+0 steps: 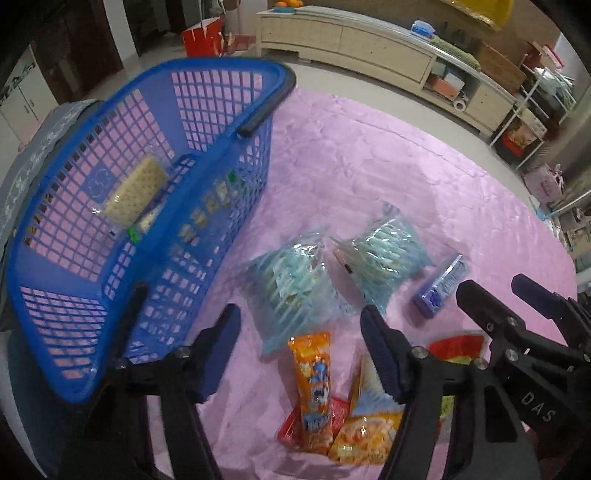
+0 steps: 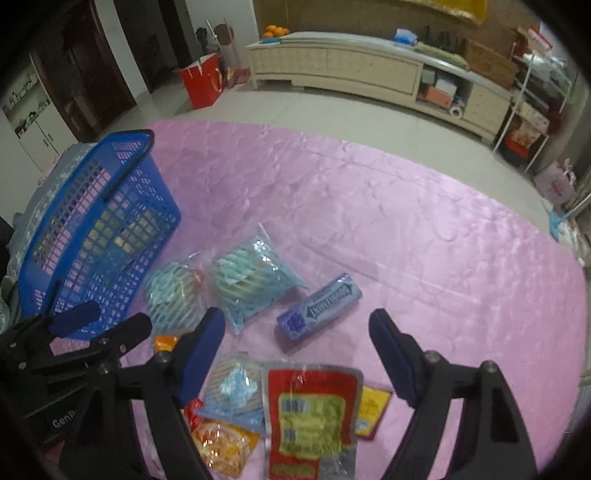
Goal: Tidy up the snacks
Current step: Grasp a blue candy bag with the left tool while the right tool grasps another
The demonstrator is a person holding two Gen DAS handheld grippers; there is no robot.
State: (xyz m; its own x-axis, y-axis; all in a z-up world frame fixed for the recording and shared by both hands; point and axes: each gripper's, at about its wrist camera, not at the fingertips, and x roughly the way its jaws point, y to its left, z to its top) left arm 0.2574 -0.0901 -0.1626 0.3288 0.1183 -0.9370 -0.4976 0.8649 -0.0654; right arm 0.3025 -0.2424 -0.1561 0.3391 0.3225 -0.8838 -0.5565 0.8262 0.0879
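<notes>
Snacks (image 2: 312,406) crowd together beside blue basket (image 1: 140,229).

A pink cloth-covered table (image 2: 406,221) bears a blue basket (image 2: 110,229) and scattered snack packets (image 2: 310,413).

red packet (image 1: 456,347) half hidden behind tongs, basket (image 1: 155,206) contents blurred

Setting: a home living room, as we read it. We note a long cream low cabinet (image 2: 369,74) along the far wall with oranges (image 2: 275,30) on top, a red gift bag (image 2: 201,83) on the tiled floor, cluttered open shelves (image 2: 532,122), and dark wooden doors (image 2: 92,74).
</notes>
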